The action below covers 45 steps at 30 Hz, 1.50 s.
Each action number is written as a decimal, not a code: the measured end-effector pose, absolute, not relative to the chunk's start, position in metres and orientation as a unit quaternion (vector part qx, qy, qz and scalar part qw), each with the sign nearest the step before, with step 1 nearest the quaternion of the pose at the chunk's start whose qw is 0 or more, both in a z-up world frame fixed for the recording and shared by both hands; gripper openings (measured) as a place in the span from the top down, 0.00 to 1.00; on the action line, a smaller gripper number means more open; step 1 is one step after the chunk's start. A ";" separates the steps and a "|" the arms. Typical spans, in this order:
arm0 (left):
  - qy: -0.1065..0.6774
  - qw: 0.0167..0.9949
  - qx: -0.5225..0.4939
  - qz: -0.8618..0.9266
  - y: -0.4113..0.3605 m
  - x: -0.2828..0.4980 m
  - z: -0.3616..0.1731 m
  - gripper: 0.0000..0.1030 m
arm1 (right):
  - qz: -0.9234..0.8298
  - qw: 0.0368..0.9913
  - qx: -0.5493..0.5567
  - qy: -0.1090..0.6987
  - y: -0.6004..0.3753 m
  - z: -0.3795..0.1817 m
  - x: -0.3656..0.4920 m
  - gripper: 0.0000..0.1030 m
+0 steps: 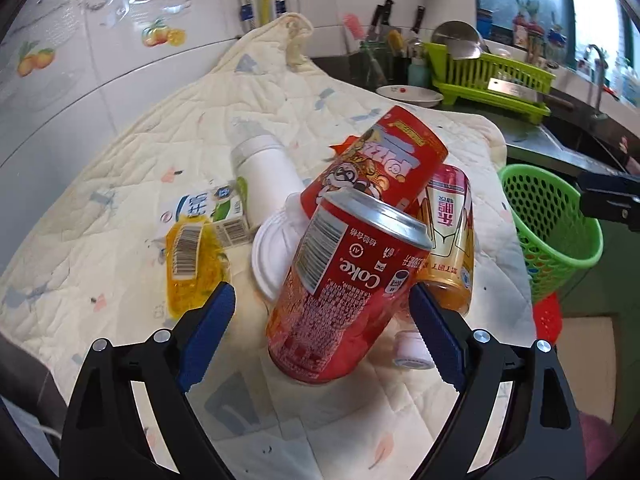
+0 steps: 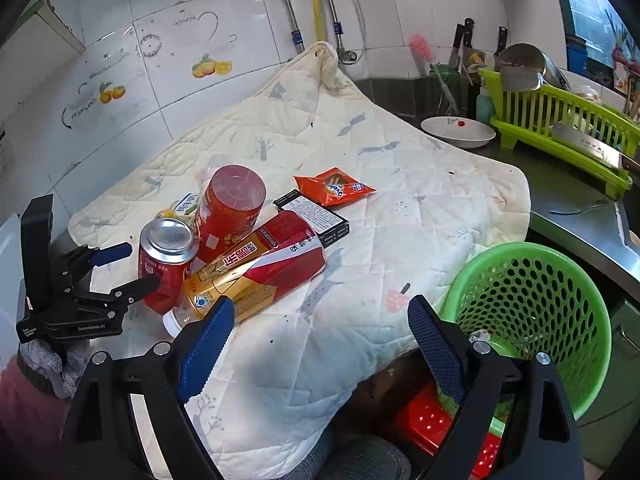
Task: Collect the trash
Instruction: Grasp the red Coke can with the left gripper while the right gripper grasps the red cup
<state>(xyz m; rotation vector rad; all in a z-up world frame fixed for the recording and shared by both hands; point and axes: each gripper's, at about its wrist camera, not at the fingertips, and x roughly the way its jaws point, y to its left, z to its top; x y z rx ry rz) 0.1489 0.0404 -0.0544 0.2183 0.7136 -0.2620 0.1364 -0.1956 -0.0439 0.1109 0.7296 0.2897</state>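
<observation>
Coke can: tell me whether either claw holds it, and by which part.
Nothing is held. The left claw straddles the Coke can with pads off its sides; the right claw is open over the cloth.

Cloth: spread over the counter, one corner up against the wall.
Cola can: upright on the cloth, between the jaws of the left gripper, untouched.
Snack tube: just behind the can.
Bottle: lying on its side, just right of the can.
Box: behind the bottle.
Snack packet: behind the box.
Basket: off the cloth's right edge, lower down.
Dish rack: on the counter, far right.
Plate: left of the rack.
</observation>
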 end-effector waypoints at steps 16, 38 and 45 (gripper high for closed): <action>0.341 0.919 0.099 -0.169 0.039 0.151 -0.062 0.33 | 0.163 0.912 0.044 0.374 -0.177 -0.049 0.152 0.17; 0.319 0.941 0.028 -0.113 0.081 0.128 -0.032 0.34 | 0.276 0.896 0.057 0.344 -0.120 -0.036 0.242 0.17; 0.320 0.941 0.022 -0.109 0.087 0.127 -0.032 0.34 | 0.293 0.884 0.075 0.356 -0.111 -0.045 0.264 0.18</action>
